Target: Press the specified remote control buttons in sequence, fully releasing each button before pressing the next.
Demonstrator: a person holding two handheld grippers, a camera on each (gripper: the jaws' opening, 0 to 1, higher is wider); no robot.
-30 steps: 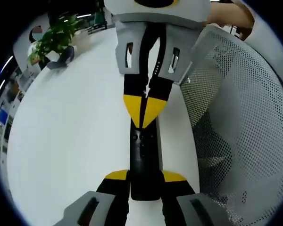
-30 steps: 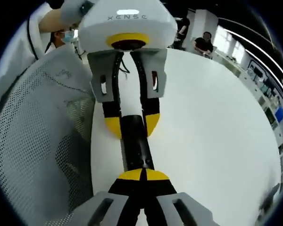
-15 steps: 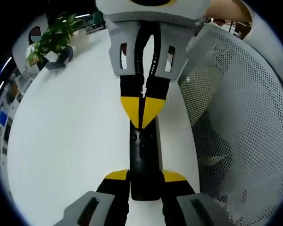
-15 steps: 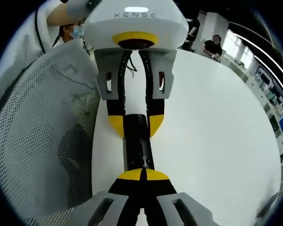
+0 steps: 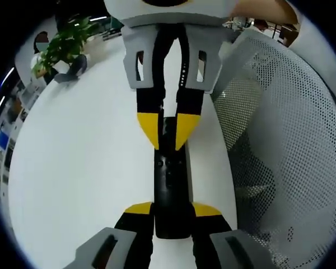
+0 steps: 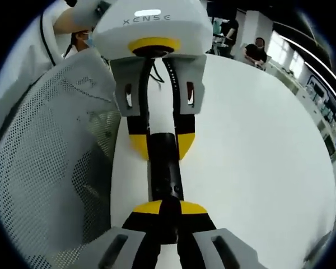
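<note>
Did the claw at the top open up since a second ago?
Yes. In the left gripper view the right claw has spread its yellow tips apart over the remote, which sits unmoved in the left claw; before, they were shut together.

- The remote control [image 5: 170, 185] lies on the tabletop [image 5: 78, 168], between the two grippers, which face each other along it.
- The left gripper [image 5: 171, 212] has a jaw on each side of the remote's near end.
- The right gripper [image 6: 169, 208] straddles the opposite end.
- A mesh chair [image 5: 280, 145] stands beside the tabletop's edge, right of the remote in the left gripper view.
- A potted plant [image 5: 64, 47] stands at the tabletop's far left.
</note>
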